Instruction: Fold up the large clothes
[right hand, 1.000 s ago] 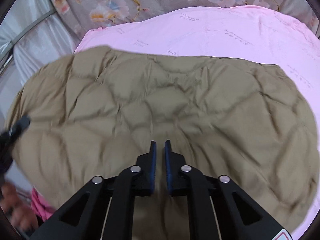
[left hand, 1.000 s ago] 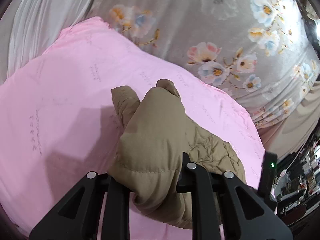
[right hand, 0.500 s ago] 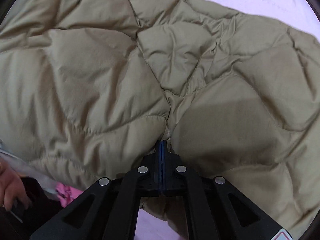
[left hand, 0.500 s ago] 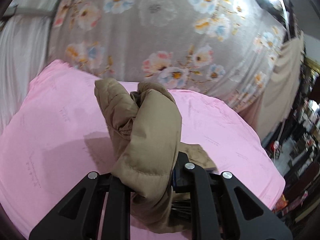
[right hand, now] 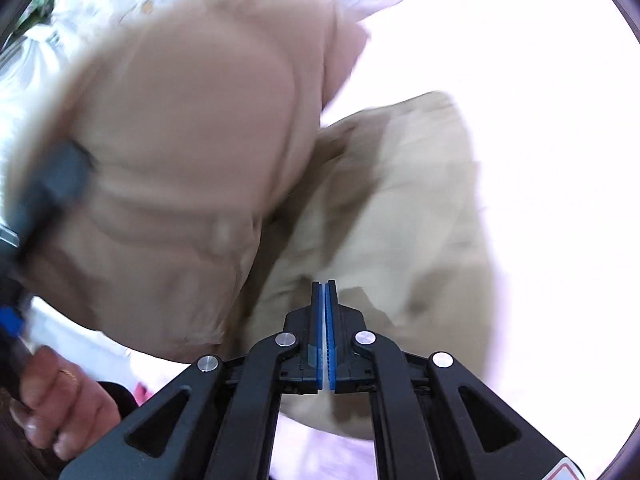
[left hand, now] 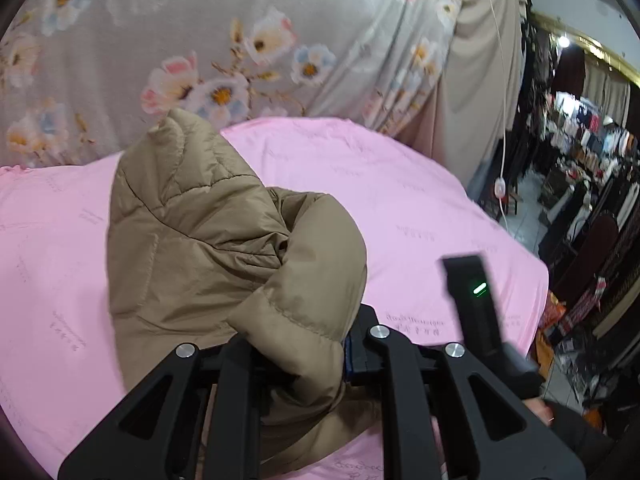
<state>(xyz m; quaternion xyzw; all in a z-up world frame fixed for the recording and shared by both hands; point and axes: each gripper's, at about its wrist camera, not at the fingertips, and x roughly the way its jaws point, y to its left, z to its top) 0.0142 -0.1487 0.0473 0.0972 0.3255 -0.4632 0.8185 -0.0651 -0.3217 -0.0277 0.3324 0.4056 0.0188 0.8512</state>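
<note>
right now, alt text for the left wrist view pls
The left gripper is clamped on a bunched fold of a tan quilted jacket, lifted over a pink sheet. A grey floral cloth hangs behind, and the right gripper shows at right.

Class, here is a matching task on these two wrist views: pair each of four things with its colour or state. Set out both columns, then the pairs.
Things:
1. sheet
2. padded jacket
3. left tool
4. backdrop cloth

Colour or state:
A. grey with flowers
B. tan, quilted
C. pink
D. clamped on a bunched fold of fabric

Pairs: 1-C, 2-B, 3-D, 4-A
</note>
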